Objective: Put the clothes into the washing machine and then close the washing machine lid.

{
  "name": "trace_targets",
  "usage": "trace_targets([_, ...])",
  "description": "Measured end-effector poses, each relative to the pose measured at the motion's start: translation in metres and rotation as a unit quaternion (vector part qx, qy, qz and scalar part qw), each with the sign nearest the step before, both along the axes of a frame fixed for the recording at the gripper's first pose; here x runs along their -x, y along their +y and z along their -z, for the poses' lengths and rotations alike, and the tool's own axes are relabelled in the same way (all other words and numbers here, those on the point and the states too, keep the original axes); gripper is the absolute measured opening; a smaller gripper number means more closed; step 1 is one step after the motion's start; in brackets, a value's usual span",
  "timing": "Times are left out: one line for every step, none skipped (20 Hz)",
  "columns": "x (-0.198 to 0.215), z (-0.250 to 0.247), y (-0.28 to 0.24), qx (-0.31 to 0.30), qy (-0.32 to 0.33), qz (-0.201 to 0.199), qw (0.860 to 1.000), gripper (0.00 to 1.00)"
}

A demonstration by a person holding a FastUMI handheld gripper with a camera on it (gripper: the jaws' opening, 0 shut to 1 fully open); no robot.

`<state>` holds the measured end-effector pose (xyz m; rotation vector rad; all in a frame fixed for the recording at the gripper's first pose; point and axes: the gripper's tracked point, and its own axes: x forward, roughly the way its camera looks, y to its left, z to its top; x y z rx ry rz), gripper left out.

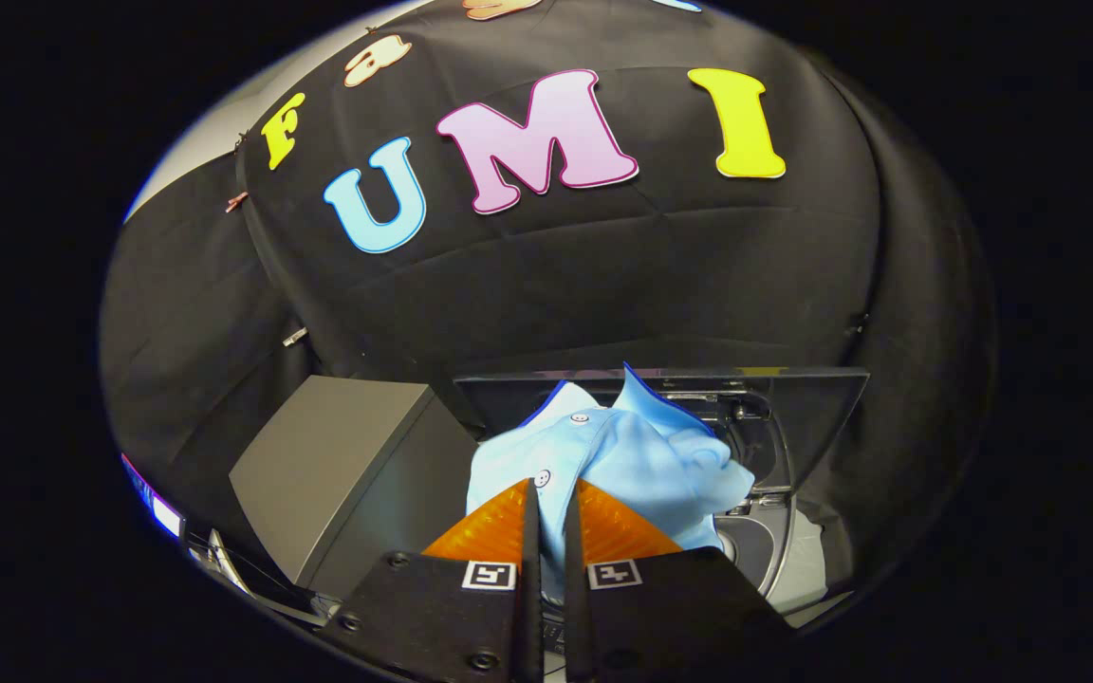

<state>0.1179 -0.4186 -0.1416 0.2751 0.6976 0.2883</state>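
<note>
Gripper (551,493): fingers nearly closed, pinching the light blue shirt (622,455).
Shirt: hangs over the washing machine (774,560) opening, lid (812,398) up.
Feel: soft, light, floppy; hold a bunched fold.

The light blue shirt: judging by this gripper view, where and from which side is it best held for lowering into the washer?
The light blue shirt is best held where the gripper has it: its bunched top, by the buttoned placket, pinched from above. The fingers look closed on that fold, cloth hanging ahead over the washing machine opening, its raised lid behind.
</note>
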Motion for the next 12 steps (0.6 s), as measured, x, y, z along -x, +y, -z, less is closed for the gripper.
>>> trace_targets([0.000, 0.002, 0.003, 0.004, 0.000, -0.004, 1.000, 0.13])
trace_targets([-0.001, 0.005, 0.001, 0.015, -0.002, -0.006, 1.000, 0.13])
trace_targets([-0.003, 0.007, -0.003, 0.023, -0.004, -0.006, 1.000, 0.13])
trace_targets([-0.005, 0.011, -0.005, 0.023, -0.001, -0.003, 1.000, 0.13])
trace_targets([-0.007, 0.014, -0.008, 0.024, 0.005, 0.004, 1.000, 0.13])
trace_targets([-0.006, 0.019, -0.012, 0.025, 0.012, 0.010, 1.000, 0.13])
trace_targets([-0.005, 0.025, -0.016, 0.027, 0.019, 0.016, 0.999, 0.13])
trace_targets([-0.004, 0.031, -0.018, 0.027, 0.025, 0.020, 0.999, 0.13])
trace_targets([-0.002, 0.035, -0.021, 0.027, 0.030, 0.026, 0.999, 0.13])
trace_targets([0.000, 0.039, -0.022, 0.025, 0.035, 0.030, 0.999, 0.13])
trace_targets([0.001, 0.042, -0.020, 0.024, 0.037, 0.031, 0.999, 0.13])
trace_targets([0.002, 0.045, -0.021, 0.026, 0.037, 0.031, 0.998, 0.13])
